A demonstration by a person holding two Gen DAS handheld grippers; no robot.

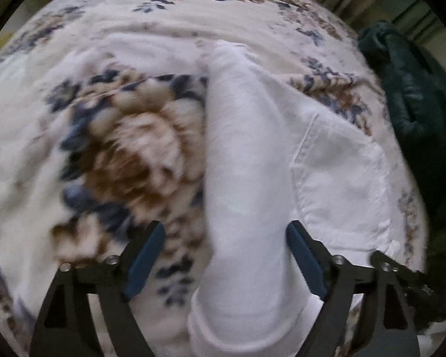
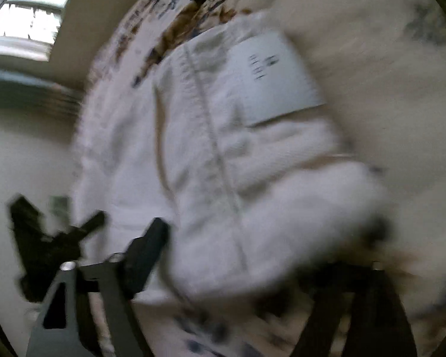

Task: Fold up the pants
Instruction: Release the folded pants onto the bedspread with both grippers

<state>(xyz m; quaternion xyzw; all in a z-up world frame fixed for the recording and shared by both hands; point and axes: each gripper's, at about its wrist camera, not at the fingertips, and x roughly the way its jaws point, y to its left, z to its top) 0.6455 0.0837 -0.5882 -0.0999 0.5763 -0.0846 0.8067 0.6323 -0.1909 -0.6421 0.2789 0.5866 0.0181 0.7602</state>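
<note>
One pair of white pants (image 1: 252, 154) lies on the floral bed (image 1: 110, 136), bunched lengthwise right of the big flower, probably mid-fold. The left hand-held gripper (image 1: 226, 255) is spread wide around the near leg, likely lining up a grab. The right hand-held gripper (image 2: 246, 255) is too blurred and covered by cloth, so I can't tell its state; one dark green garment (image 1: 410, 104) sits far right.

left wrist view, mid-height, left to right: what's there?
Flowered blanket → white pants → dark green cloth at the right edge.
</note>
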